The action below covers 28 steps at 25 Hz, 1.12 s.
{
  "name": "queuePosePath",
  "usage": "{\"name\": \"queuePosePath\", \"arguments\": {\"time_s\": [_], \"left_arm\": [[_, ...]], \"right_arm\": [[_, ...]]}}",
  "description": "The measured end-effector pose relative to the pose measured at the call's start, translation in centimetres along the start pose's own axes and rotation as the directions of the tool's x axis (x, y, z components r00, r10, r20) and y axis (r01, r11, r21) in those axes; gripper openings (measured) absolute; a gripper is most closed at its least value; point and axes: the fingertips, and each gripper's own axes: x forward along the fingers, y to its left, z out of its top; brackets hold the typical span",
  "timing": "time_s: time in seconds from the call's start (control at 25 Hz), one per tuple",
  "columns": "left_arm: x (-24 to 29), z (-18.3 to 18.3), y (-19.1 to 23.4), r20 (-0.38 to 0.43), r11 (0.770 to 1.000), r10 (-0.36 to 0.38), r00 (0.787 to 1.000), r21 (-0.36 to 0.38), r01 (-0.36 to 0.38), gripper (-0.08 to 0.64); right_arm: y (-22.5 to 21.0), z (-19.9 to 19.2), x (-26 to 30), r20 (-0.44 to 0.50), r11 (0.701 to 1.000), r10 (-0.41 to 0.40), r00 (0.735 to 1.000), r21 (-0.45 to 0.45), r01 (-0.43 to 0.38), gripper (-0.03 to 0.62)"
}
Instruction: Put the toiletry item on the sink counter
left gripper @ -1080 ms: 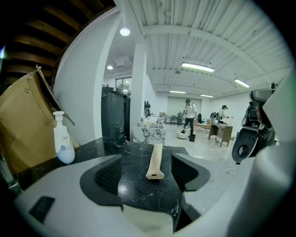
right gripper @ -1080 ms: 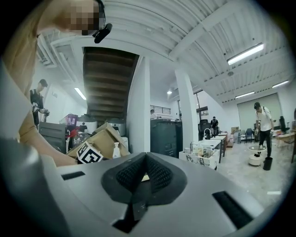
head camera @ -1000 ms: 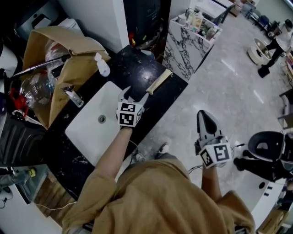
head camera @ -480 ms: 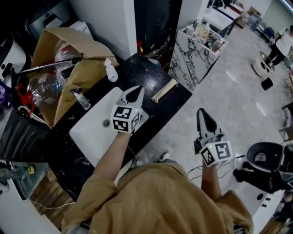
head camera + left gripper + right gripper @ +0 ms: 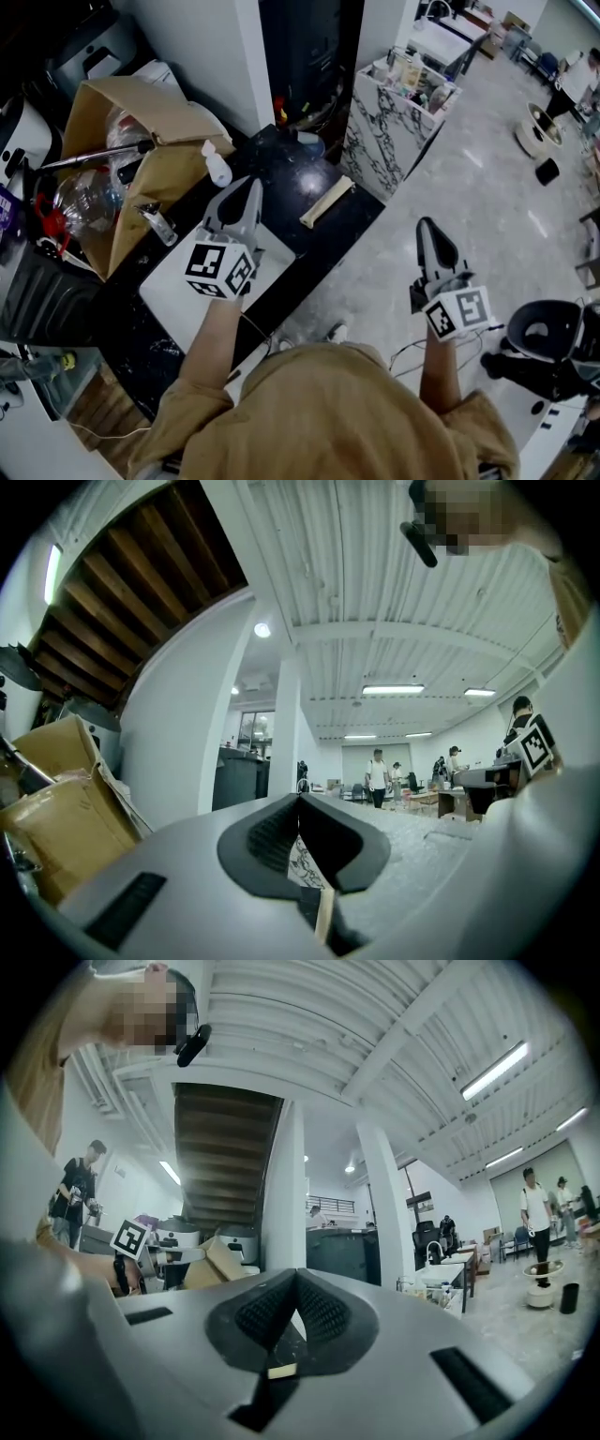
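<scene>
Item 1, toiletry item (image 5: 326,202): cream, stick-shaped, lying flat on the black worktop (image 5: 281,155) to the right of the sink basin (image 5: 169,281), close to the worktop's front edge. Nothing touches it.

Item 2, left claw (image 5: 252,186): jaws pressed together, nothing between them, as its own view confirms (image 5: 298,803). It hangs over the basin's far right corner, tips pointing toward the back of the worktop, apart from the toiletry item.

Item 3, right claw (image 5: 427,228): jaws likewise together and empty (image 5: 295,1279). It is held over the pale floor, well apart from the worktop.

Item 4, spray bottle (image 5: 216,164): white, lying on the worktop behind the basin, just beside the cardboard box (image 5: 159,155).

Item 5, faucet (image 5: 156,221): metal, at the basin's left rim.

Item 6, cardboard box: open, flaps up, holding clear plastic items; it stands at the worktop's left end.

Item 7, marbled cabinet (image 5: 380,127): beyond the worktop's right end, small containers on top.
</scene>
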Motion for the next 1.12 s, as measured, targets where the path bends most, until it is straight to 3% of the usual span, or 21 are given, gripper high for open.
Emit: {"name": "queuePosePath", "arguments": {"time_s": [0.32,0.56,0.68,0.88,1.12], "left_arm": [[-3.4,2.9,0.7,0.093,0.999,0.032,0.995,0.039,-0.036,0.003],[-7.5,4.3,2.7,0.145,0.984,0.171,0.974,0.015,-0.175,0.003],[-8.5,5.1,2.7,0.164,0.978,0.194,0.967,0.049,-0.204,0.003],[-9.9,4.8,2.8,0.152,0.972,0.204,0.967,0.081,-0.218,0.003],[-11.6,2.2,2.5,0.077,0.968,0.228,0.971,0.086,-0.235,0.003]], "right_arm": [[-5.0,-0.9,-0.8,-0.006,0.997,-0.071,0.997,0.017,0.071,0.003],[-6.7,-1.1,-1.7,-0.008,0.995,-0.097,0.995,0.009,0.097,0.003],[-6.5,-0.4,-2.0,0.009,0.996,-0.088,0.996,-0.023,0.088,0.003],[-6.2,0.6,-2.2,0.029,0.994,-0.078,0.997,-0.071,0.08,0.003],[-5.7,1.7,-2.3,0.038,0.992,-0.076,0.996,-0.102,0.08,0.003]]}}
